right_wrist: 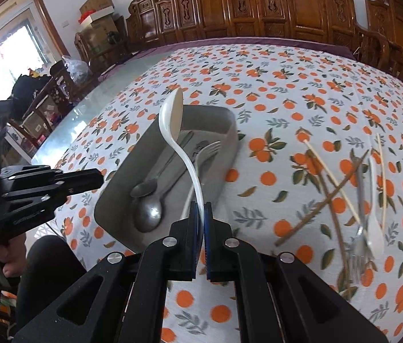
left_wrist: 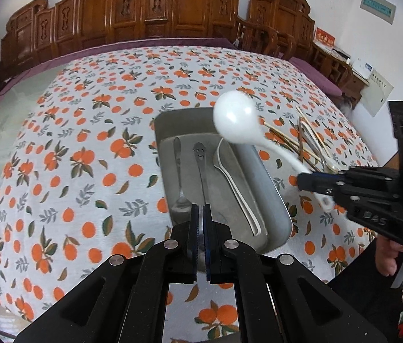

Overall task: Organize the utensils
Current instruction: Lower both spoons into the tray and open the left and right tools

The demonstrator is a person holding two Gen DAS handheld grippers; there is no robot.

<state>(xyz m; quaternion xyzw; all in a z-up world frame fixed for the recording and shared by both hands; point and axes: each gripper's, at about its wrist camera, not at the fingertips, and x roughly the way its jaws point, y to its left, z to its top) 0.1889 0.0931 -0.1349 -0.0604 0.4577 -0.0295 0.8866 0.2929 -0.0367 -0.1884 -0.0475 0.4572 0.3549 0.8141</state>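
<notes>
Carved wooden chairs (left_wrist: 150, 8) line the far side of the table (left_wrist: 87, 131), which wears a white cloth printed with oranges. Grey tray (left_wrist: 273, 197) sits mid-table, already holding 2 metal spoons (right_wrist: 148, 211), a fork (right_wrist: 205, 150) and what looks like white spoons (left_wrist: 230, 168) along its right side in the left view. Right gripper (right_wrist: 200, 208) has its fingers pinched tight on the handle of a white ladle-style spoon (right_wrist: 172, 117), gripped low near the handle end, bowl up in the air over the tray's near-right area. Left gripper (left_wrist: 200, 214) hovers over the tray's near end, fingers nearly together, nothing between them. Unsorted pile (right_wrist: 353, 188) lies well to the right of the tray: light chopsticks, darker sticks, a fork, 1 more white spoon, partly blurred. Handling call: the white spoon looks like rigid plastic or ceramic, can't tell which; light either way, but glossy, so slippery in a narrow pinch. Held at the tail, the bowl makes a long lever, so it may pivot between the pads if swung fast. If ceramic, it chips on a drop, so lower it in rather than release high. Better hold would be mid-handle, pads across the flat faces. Probably belongs beside the white spoons on the tray's right side.
</notes>
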